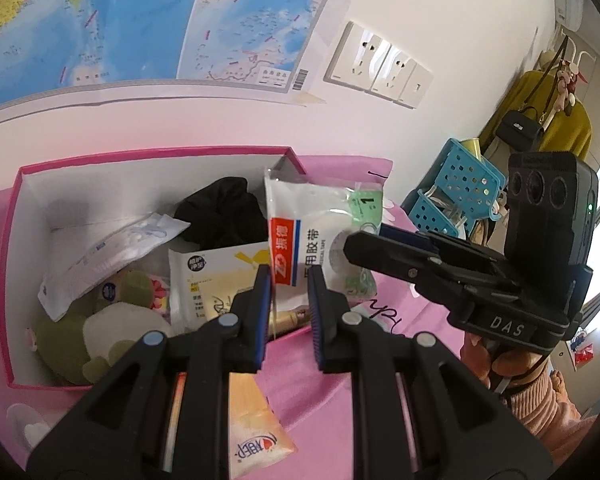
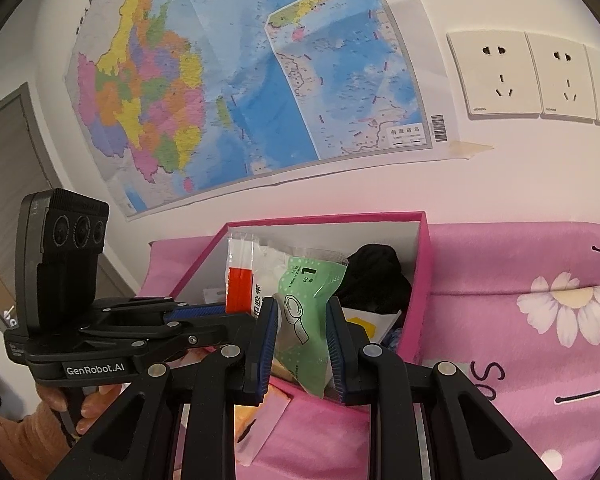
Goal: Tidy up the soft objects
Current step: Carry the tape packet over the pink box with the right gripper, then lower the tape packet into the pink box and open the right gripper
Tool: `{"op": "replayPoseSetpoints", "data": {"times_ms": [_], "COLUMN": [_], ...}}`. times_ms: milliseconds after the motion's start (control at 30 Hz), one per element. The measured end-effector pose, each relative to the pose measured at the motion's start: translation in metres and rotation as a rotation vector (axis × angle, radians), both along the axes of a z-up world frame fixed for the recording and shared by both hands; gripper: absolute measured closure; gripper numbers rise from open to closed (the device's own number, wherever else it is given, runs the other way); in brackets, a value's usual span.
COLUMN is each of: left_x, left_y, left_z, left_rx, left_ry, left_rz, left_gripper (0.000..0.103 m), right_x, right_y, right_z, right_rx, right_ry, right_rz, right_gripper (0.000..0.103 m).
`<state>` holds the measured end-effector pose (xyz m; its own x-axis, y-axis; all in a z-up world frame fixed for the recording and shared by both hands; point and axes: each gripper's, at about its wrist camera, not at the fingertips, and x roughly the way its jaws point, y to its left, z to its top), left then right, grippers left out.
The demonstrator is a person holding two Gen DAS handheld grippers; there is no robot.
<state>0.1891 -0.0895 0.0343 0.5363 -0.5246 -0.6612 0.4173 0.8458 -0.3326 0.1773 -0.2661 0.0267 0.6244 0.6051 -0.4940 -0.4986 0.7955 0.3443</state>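
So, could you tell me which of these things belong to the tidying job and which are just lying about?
Job: pink box, medical tape packet, black cloth, wipes pack, plush toy, orange sachet.
Lying about: blue basket, wall map, sockets, black bag.

A lived-in room of a home. A colourful paper wall map [image 2: 236, 80] is taped beside white wall sockets [image 2: 496, 76]. A pink flowered bedsheet [image 2: 540, 300] covers the surface, and a mustard-yellow garment [image 1: 556, 120] hangs with a black handbag [image 1: 518, 128].
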Motion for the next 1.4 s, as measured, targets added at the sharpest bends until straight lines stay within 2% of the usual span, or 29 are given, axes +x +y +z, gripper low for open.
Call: {"op": "replayPoseSetpoints", "data": {"times_ms": [1400], "left_x": [0.042], "left_y": [-0.005], "left_z": [-0.017], "left_rx": [0.019], "left_ry": [0.08], "left_rz": [0.05], "left_gripper": [0.085], "right_x": [0.041], "right_y": [0.004], "right_z": [-0.012], "right_rx": [-0.05], "right_ry": [0.036], "right_rz": [-0.036], "right_gripper": [0.079]}}
